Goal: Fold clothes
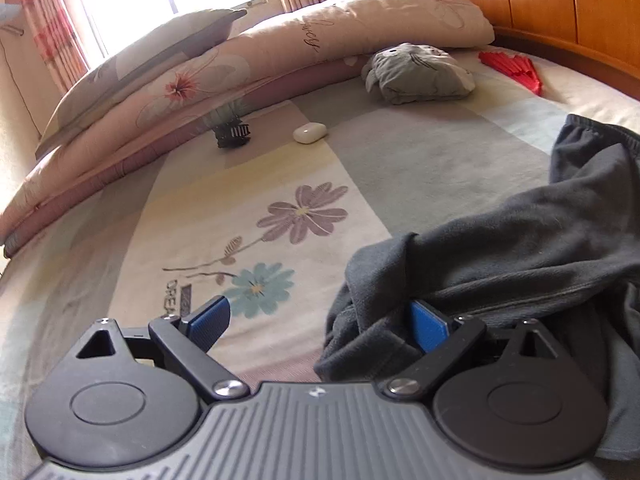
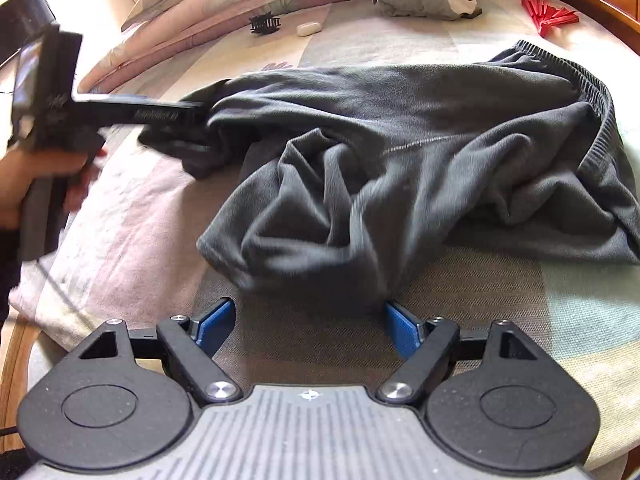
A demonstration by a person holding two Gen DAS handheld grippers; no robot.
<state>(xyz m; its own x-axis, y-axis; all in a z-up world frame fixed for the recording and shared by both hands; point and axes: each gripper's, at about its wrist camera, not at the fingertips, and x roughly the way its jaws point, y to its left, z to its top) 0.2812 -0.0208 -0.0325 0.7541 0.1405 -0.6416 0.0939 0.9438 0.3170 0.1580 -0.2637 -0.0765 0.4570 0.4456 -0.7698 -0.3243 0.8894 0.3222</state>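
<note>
Both grippers gape wide, holding nothing; left gripper [image 1: 320, 320] straddles a leg hem of the trousers [image 2: 400, 152], right gripper [image 2: 310, 320] waits just short of the bunched leg at the bed's [image 2: 500, 300] near edge; closing now risks pinching the sheet too.

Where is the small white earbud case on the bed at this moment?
The white earbud case lies on the bedsheet near the folded quilt, between the black hair clip and the grey plush toy.
</note>
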